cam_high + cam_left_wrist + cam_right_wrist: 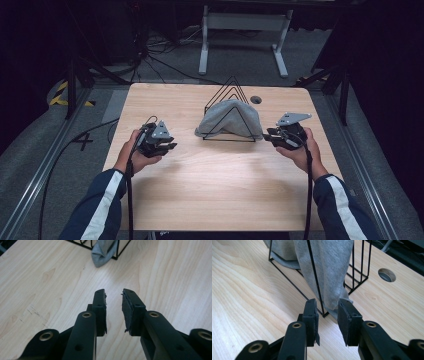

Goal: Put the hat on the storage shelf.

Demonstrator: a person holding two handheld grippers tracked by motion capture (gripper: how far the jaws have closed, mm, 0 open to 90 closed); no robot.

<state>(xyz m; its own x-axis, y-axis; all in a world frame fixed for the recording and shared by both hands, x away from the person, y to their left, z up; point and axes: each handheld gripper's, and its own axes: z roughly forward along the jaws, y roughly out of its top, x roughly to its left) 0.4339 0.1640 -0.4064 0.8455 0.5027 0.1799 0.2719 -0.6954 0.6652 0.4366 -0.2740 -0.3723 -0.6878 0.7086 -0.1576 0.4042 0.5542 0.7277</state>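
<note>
A grey cloth (229, 119) hangs draped over a black wire rack (231, 89) of triangular frames at the middle of the wooden table (215, 180). My left gripper (170, 146) hovers left of the rack, jaws a little apart with bare wood between them (114, 293); the cloth's corner (101, 257) lies farther ahead. My right gripper (266, 136) sits at the rack's right end. Its jaws stand slightly apart (327, 303), just short of the cloth's lower edge (329, 270) and the rack's corner wire (315, 282), touching neither.
A round cable hole (256, 99) sits in the table behind the rack (386, 275). Beyond the far edge stand a white metal frame (244, 35) and loose cables on the floor. Rails run along both sides of the table.
</note>
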